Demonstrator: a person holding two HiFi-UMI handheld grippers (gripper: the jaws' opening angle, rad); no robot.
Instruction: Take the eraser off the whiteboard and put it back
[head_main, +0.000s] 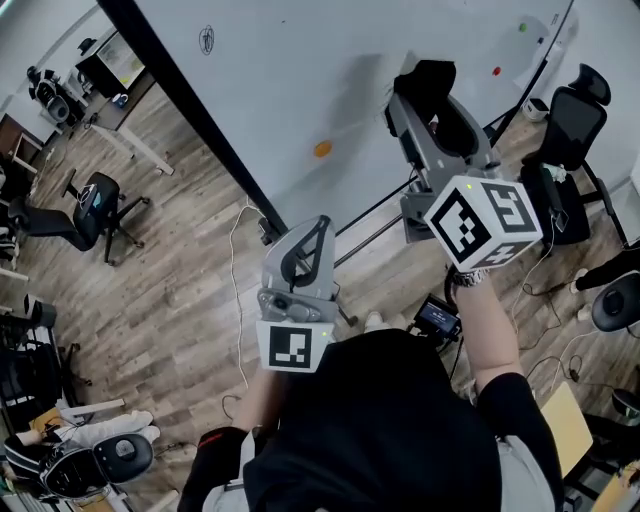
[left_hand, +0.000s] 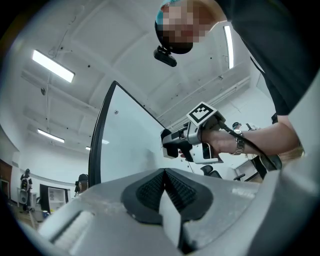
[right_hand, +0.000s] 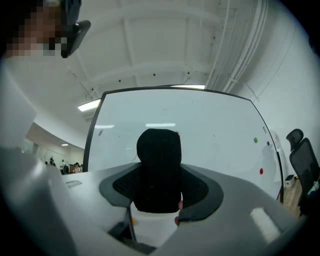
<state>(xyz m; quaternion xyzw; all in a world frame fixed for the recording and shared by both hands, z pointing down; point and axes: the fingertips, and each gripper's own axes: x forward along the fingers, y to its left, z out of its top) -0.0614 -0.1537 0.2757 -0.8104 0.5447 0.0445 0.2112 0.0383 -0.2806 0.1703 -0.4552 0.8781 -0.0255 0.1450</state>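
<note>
The black eraser (head_main: 432, 82) is clamped between the jaws of my right gripper (head_main: 430, 105), which I hold up just in front of the whiteboard (head_main: 300, 70). In the right gripper view the eraser (right_hand: 159, 167) stands upright between the pads (right_hand: 197, 187), its top rising above them, with the whiteboard (right_hand: 210, 135) straight ahead. My left gripper (head_main: 318, 232) hangs lower and to the left, off the board's bottom edge. Its pads (left_hand: 150, 192) meet with nothing between them. From there I see the right gripper (left_hand: 175, 142) carrying the eraser (left_hand: 170, 141).
The board carries an orange magnet (head_main: 322, 149), a red one (head_main: 497, 71) and a green one (head_main: 522, 28). Black office chairs (head_main: 95, 205) (head_main: 575, 120) stand on the wooden floor on both sides. Cables (head_main: 238, 300) trail under the board's stand.
</note>
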